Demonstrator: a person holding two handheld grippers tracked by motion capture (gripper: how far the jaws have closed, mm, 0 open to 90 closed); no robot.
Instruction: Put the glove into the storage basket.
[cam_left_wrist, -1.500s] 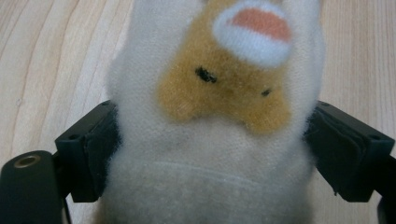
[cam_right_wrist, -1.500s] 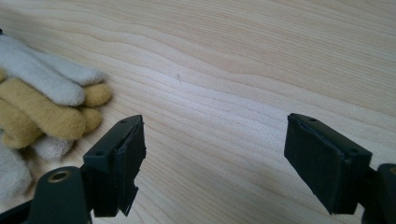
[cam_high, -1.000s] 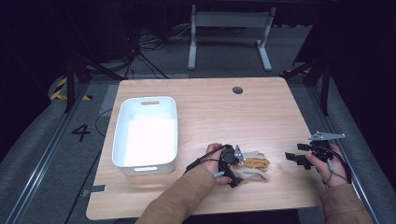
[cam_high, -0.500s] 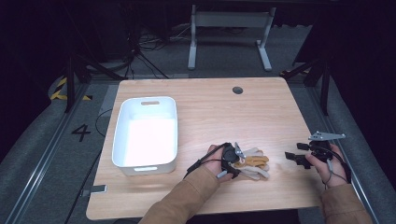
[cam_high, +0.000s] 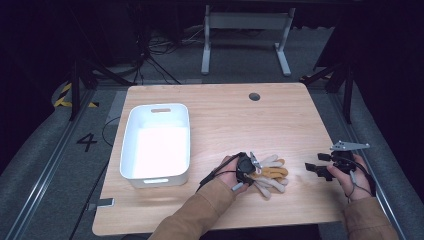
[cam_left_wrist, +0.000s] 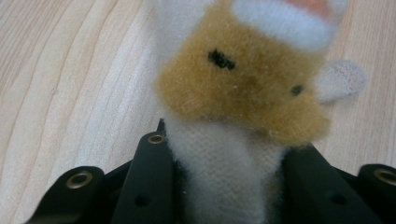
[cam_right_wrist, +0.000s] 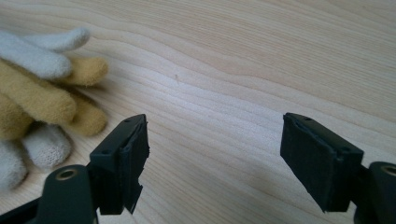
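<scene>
Near the desk's (cam_high: 210, 100) front edge, at roughly five o'clock from its centre: a fuzzy tan-and-white plush toy with dark stitched eyes (cam_high: 270, 172), pinched by the left gripper (cam_left_wrist: 229, 158). Left fingers (cam_left_wrist: 152, 177) just closed on the toy's white knit middle, pressing from nine and three o'clock, tan head sticking out at twelve. Seemingly a firm hold, though blur hides the pad contact. Best lifted straight up, grip kept steady, limp limbs cleared off the wood before swinging toward the white rectangular plastic bin (cam_high: 157, 142) at nine o'clock. Right gripper (cam_right_wrist: 215, 158) spread wide and empty over bare wood, toy limbs (cam_right_wrist: 42, 93) at its ten o'clock, apart.
</scene>
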